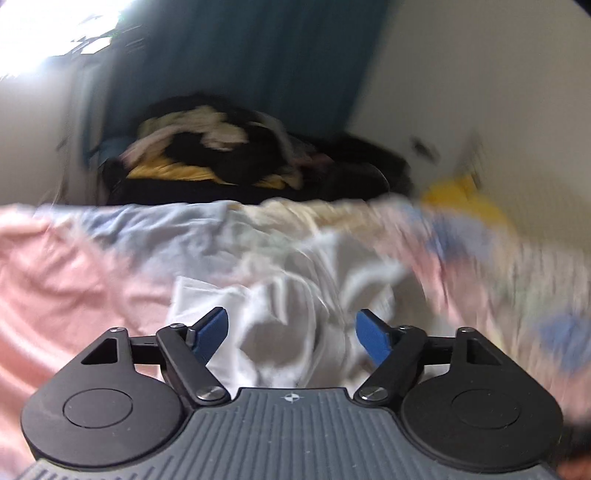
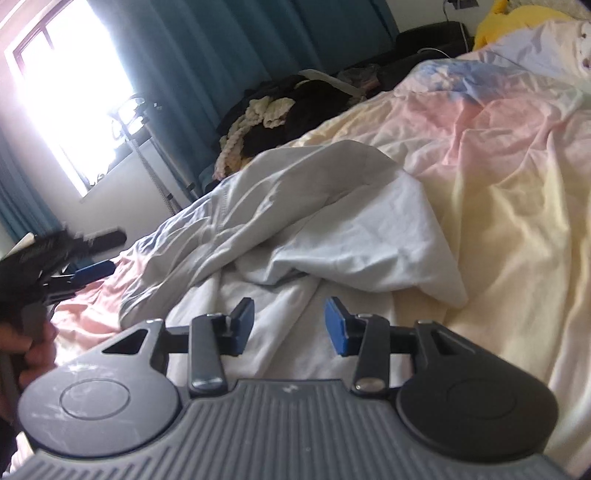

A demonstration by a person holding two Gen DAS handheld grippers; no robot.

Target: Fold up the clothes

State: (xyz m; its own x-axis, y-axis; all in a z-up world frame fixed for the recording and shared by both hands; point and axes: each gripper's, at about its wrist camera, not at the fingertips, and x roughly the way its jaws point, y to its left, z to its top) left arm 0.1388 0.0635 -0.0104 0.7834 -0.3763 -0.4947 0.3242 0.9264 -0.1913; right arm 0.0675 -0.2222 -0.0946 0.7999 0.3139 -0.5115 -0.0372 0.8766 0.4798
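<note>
A crumpled white garment point(image 1: 295, 280) lies on a bed with a pastel pink, yellow and blue cover point(image 1: 66, 266). My left gripper point(image 1: 291, 314) hovers low over the garment's near folds, its blue pads wide apart with nothing pressed between them. In the right wrist view the same white garment point(image 2: 332, 221) lies heaped, one flap folded over. My right gripper point(image 2: 289, 304) stands over its near edge, jaws partly apart, with cloth showing in the gap and neither pad touching it. The left gripper point(image 2: 92, 269) shows at the far left, held by a hand point(image 2: 33, 350).
A pile of dark, cream and yellow clothes point(image 1: 221, 155) sits beyond the bed's far edge, in front of a teal curtain point(image 1: 258, 55). A yellow soft item point(image 2: 517, 18) lies at the bed's far right. A bright window point(image 2: 66, 92) is on the left.
</note>
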